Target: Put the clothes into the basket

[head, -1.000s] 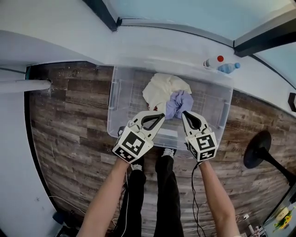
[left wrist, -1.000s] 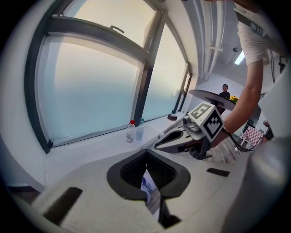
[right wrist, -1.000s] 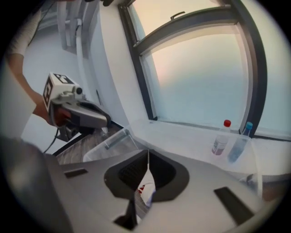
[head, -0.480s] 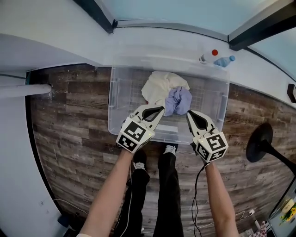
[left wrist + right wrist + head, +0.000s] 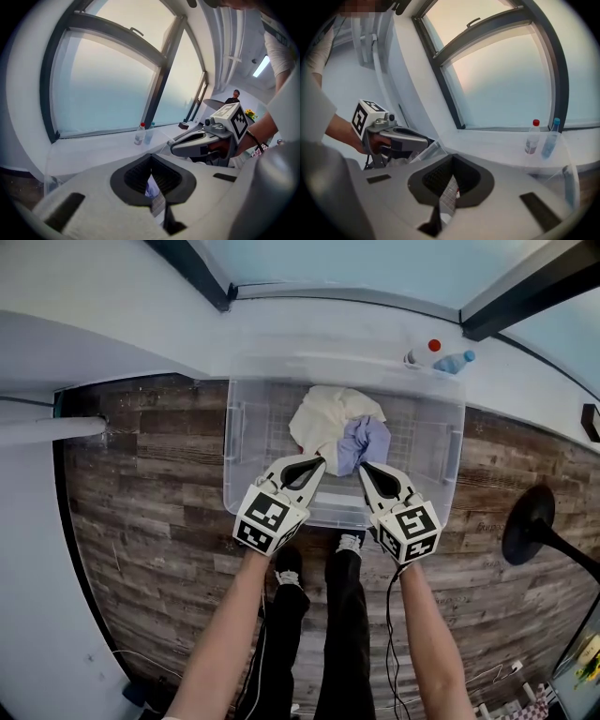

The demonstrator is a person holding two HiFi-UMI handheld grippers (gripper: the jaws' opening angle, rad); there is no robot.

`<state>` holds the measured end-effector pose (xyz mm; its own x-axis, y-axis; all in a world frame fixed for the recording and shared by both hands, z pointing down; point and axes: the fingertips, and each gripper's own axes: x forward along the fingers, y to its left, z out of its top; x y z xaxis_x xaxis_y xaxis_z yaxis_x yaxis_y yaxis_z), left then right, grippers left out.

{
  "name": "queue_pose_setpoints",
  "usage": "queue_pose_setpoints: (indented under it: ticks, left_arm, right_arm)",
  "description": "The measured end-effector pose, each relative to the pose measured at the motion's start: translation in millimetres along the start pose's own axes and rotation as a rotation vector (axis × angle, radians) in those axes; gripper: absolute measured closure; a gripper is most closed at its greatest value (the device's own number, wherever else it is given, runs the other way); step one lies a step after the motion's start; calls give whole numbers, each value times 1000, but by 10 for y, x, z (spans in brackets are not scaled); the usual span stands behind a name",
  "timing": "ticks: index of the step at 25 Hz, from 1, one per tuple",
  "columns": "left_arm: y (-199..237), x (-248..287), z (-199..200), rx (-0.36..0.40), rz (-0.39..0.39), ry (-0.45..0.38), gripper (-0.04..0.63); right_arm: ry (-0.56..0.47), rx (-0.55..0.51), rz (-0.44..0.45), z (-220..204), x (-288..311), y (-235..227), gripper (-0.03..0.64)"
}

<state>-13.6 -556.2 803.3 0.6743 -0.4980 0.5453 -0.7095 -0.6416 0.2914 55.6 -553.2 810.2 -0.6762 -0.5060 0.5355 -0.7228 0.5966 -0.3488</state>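
Head view: both forearms reach forward side by side, left tool [image 5: 319, 461] and right tool [image 5: 364, 468] over the basket's [image 5: 233, 432] near rim — clothes [image 5: 336, 426] lie inside. Left gripper view: jaws pressed together, empty. Right gripper view — jaws likewise together, holding nothing.

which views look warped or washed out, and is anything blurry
Head view: mild bending at the edges, even light, clothes sharp. Left gripper view: strong fisheye, dark corners, window glowing pale. Right gripper view: same fisheye, window frame bowed, foreground soft.
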Motion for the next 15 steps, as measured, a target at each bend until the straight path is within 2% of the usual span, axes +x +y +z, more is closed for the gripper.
queue_pose_setpoints:
  ticks: [15]
  left_arm:
    - [-22,-40,11,-13,-8,-15,581]
  right_arm:
    - [19,-24,-2,88,100,22,600]
